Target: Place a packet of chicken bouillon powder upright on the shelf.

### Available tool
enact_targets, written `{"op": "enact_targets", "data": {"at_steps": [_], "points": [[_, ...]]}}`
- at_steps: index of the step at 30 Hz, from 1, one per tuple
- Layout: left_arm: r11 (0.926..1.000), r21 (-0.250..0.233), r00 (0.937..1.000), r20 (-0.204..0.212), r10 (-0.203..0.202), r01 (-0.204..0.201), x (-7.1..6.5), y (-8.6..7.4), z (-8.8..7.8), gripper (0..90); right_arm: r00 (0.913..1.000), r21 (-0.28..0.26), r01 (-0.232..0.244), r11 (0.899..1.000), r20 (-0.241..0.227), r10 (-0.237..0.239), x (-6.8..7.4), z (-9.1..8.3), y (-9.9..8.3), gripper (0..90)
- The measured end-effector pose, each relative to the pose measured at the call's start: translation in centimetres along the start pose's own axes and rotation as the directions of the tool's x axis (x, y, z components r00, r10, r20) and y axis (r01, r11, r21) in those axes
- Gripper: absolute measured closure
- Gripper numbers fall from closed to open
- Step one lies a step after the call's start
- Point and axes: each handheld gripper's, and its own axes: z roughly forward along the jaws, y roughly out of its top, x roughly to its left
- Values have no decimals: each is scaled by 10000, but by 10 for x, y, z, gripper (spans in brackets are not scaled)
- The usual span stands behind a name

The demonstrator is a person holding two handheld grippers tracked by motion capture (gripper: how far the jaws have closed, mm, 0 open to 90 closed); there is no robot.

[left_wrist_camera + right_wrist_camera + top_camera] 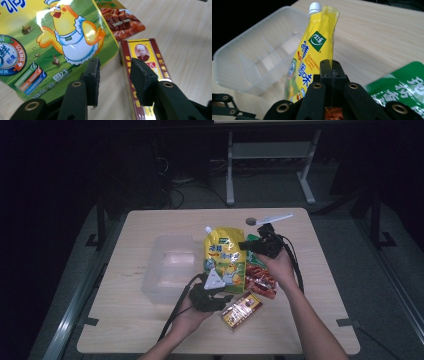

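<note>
Right gripper view, tongs [331, 72] closed beside yellow pouch [313, 57], clear tub [249, 57] behind

In the left gripper view, the yellow pouch [50, 45] is cut off at the top and left edges, and the red box [147, 65] at the bottom (small print illegible). The green packet [402, 87] runs off the right gripper view's right edge.

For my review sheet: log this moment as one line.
left gripper open by red-yellow box | right gripper shut on yellow pouch | clear tub beside
</note>
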Motion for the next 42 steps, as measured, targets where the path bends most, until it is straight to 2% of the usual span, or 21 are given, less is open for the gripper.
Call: {"op": "enact_targets", "data": {"at_steps": [3,4,7,9,11,13,14,17,22,23,26,29,30,31,33,34,36,37,40,42], "points": [[9998,-141,9999,80,105,-104,-3,-3,-6,554,9994,-133,348,9993,-72,-349,13,-5,4,900],[9998,-141,9999,80,105,-104,-3,-3,-6,538,9994,-133,348,9993,-72,-349,13,-5,4,900],[9994,-150,9993,166,328,-326,-7,-7,-13,495,9963,-237,834,9962,-168,-838,32,-12,10,900],[9994,-166,9992,274,294,-290,-10,-10,-16,474,9942,-310,1050,9940,-188,-1056,40,-15,13,900],[9993,-152,9989,299,358,-353,-12,-12,-19,458,9912,-340,1312,9908,-115,-1317,47,-17,15,900],[9991,-195,9987,340,392,-385,-13,-14,-21,453,9915,-313,1300,9910,-74,-1303,50,-18,16,900],[9988,-227,9984,334,446,-438,-14,-15,-22,439,9887,-291,1495,9883,-14,-1496,57,-20,18,900],[9992,-307,9987,417,284,-271,-18,-21,-26,429,9845,-295,1751,9841,183,-1746,63,-21,21,900],[9993,-295,9986,460,242,-228,-18,-25,-29,418,9819,-384,1889,9812,203,-1882,68,-24,26,900],[9991,-402,9987,480,183,-163,-19,-26,-28,407,9851,-445,1720,9841,135,-1715,71,-26,28,900],[9989,-378,9984,471,298,-280,-22,-27,-30,397,9817,-590,1904,9799,54,-1904,77,-29,33,900],[9982,-502,9980,519,360,-334,-26,-29,-32,388,9757,-821,2170,9727,-110,-2186,93,-32,45,900],[9982,-502,9980,519,360,-334,-26,-29,-32,385,9757,-821,2170,9727,-110,-2186,93,-32,45,900],[9978,-594,9980,536,328,-296,-28,-29,-33,382,9720,-918,2314,9685,-205,-2342,101,-31,52,900],[9976,-601,9977,564,380,-346,-30,-31,-34,376,9705,-1041,2342,9666,-333,-2388,110,-29,58,900],[9976,-601,9977,564,380,-346,-30,-31,-34,374,9705,-1041,2342,9666,-333,-2388,110,-29,58,900],[9975,-578,9973,586,440,-406,-31,-34,-34,369,9665,-1205,2441,9622,-510,-2516,120,-25,65,900],[9975,-562,9973,577,463,-431,-31,-36,-35,366,9631,-1325,2510,9589,-646,-2611,127,-20,70,900],[9978,-613,9978,586,306,-270,-31,-39,-36,363,9595,-1462,2542,9560,-856,-2682,140,-7,77,900],[9977,-610,9976,592,348,-311,-30,-41,-37,360,9571,-1492,2554,9553,-1005,-2716,147,3,80,900]]}}
